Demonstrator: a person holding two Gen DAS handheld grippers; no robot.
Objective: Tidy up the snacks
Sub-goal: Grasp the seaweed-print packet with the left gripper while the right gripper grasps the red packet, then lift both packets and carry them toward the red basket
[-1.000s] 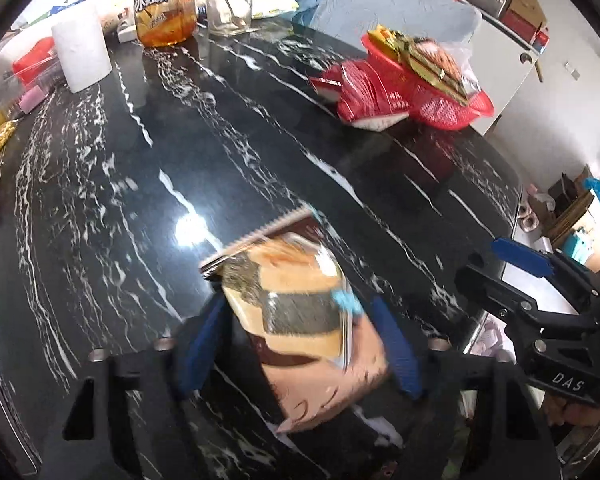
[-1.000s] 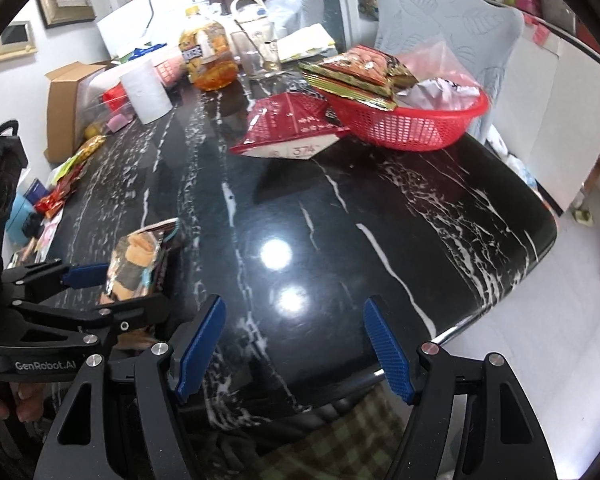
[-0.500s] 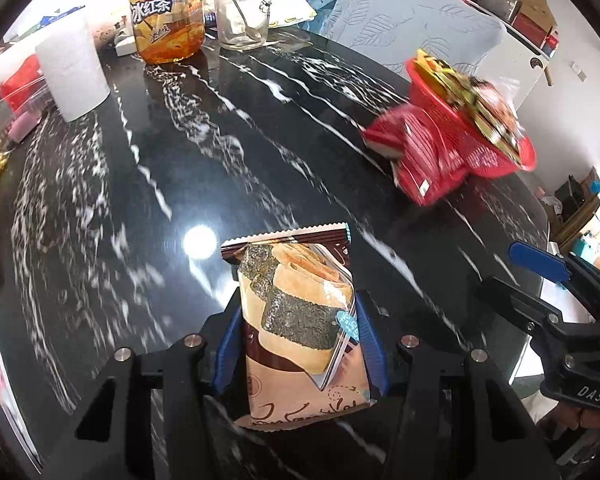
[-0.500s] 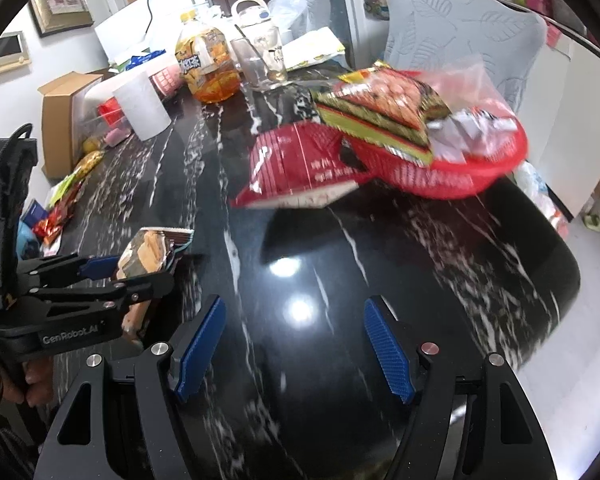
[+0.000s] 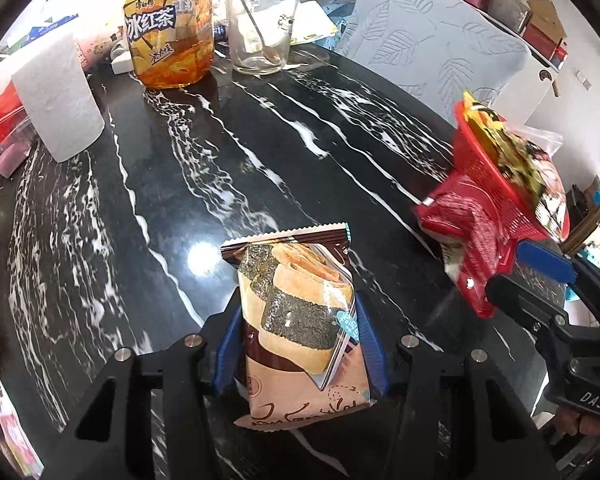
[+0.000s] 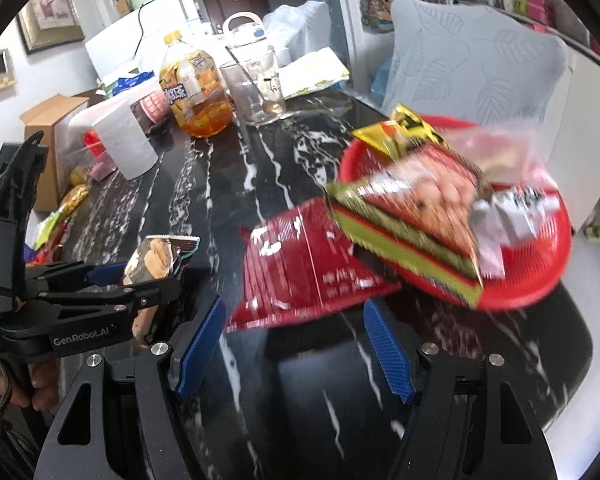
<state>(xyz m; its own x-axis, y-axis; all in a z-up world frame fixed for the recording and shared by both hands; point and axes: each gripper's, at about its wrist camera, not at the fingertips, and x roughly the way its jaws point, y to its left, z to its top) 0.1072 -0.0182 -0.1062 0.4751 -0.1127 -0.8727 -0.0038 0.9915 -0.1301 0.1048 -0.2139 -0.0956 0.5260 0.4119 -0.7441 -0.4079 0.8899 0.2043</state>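
Closer now to the red basket (image 6: 540, 280), the left gripper (image 5: 300, 336) clamps the seaweed snack packet (image 5: 300, 312) while the right gripper (image 6: 296, 344) gapes empty.

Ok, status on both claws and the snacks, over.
Left claw shut on seaweed snack packet. Right claw open, empty. Red basket already piled; red packet lies before it.

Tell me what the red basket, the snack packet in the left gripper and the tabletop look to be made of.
Red basket: apparently moulded plastic, ribbed mesh wall, slight sheen.
Snack packet, held in the left hand-held gripper: printed glossy plastic film, judging by its zigzag sealed edge and highlights.
Tabletop: polished black stone with white veins, or a lookalike; it mirrors the lamp.
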